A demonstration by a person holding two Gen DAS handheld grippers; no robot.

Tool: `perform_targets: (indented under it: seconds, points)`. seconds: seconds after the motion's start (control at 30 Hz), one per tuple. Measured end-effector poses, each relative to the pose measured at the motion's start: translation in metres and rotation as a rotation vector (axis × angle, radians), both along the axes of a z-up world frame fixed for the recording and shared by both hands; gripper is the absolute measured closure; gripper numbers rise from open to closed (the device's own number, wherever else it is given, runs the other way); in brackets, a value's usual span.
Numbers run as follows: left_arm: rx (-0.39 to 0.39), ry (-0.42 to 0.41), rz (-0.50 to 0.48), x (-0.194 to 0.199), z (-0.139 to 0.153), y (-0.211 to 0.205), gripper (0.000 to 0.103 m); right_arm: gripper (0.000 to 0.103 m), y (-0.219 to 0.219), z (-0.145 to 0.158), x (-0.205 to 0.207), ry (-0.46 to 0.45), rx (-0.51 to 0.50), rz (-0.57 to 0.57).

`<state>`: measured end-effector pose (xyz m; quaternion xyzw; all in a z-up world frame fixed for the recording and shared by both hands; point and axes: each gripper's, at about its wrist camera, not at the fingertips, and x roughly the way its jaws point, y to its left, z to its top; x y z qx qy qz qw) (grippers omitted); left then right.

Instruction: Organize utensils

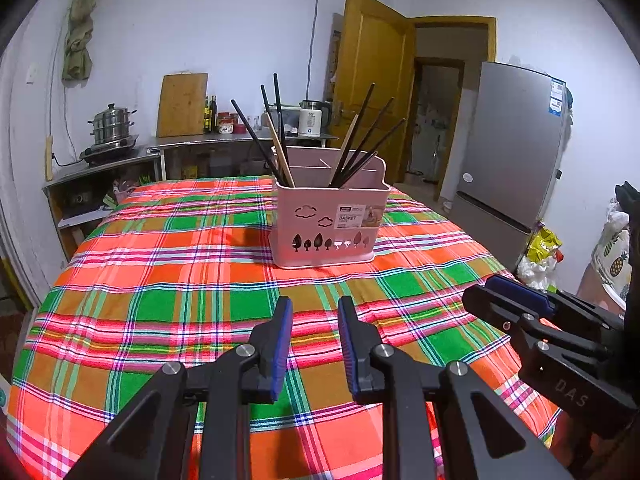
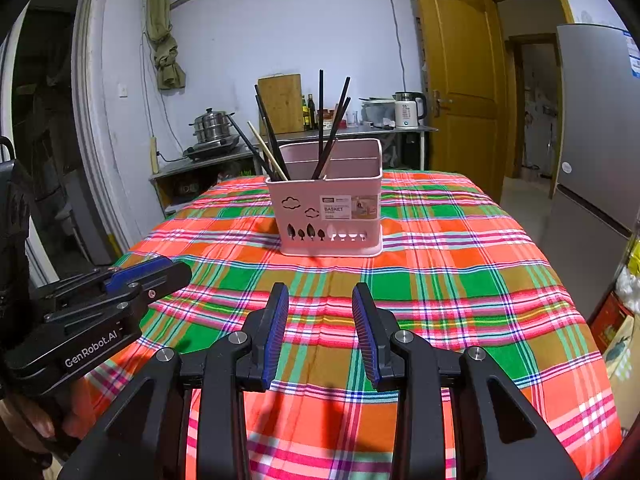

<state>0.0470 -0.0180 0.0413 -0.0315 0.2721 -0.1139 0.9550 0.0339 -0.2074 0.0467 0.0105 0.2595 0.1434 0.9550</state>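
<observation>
chopsticks [image 1: 360, 136] stand upright and leaning in a pink basket [image 1: 328, 224] that sits on a plaid tablecloth [image 1: 160, 280], toward 12 o'clock from both grippers and well apart from them. dark sticks and one pale wooden stick [image 1: 280, 148] cluster in the basket's 9 o'clock end, fanning outward; another bunch of dark sticks plus a pale one leans toward 2 o'clock from a compartment further along. the basket wall carries cloud and tree cut-outs and a white label [image 1: 352, 216] reading "basket". the left gripper [image 1: 314, 308] hovers above the cloth with its blue-padded fingers [image 1: 280, 340] parted by a moderate gap and nothing between them. the right gripper [image 2: 320, 294] hangs over the cloth likewise, its blue pads [image 2: 366, 332] spread a little wider, holding nothing. in the left wrist view the right tool appears at 3 o'clock; in the right wrist view the left tool shows at 9 o'clock, with a bare hand [image 2: 36, 420] wrapped around its grip. behind the table at 12 o'clock runs a metal counter [image 1: 240, 140] with a steamer pot [image 1: 112, 124], a wooden cutting board [image 1: 182, 104] and a white kettle [image 1: 312, 120]. a grey fridge [image 1: 512, 152] stands at 2 o'clock beside an open yellow door [image 1: 372, 72].
</observation>
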Motion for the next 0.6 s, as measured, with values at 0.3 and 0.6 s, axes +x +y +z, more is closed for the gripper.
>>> perform_targets:
  seconds: [0.3, 0.6]
  points:
    - [0.013, 0.000, 0.001, -0.0029, -0.0010, -0.0017, 0.080, 0.069, 0.0005, -0.0010, -0.0017, 0.002, -0.002, -0.001]
    - [0.040, -0.007, 0.013, -0.0039, -0.0010, -0.0041, 0.080, 0.069, 0.0018, -0.0021, -0.0026, 0.005, -0.002, 0.000]
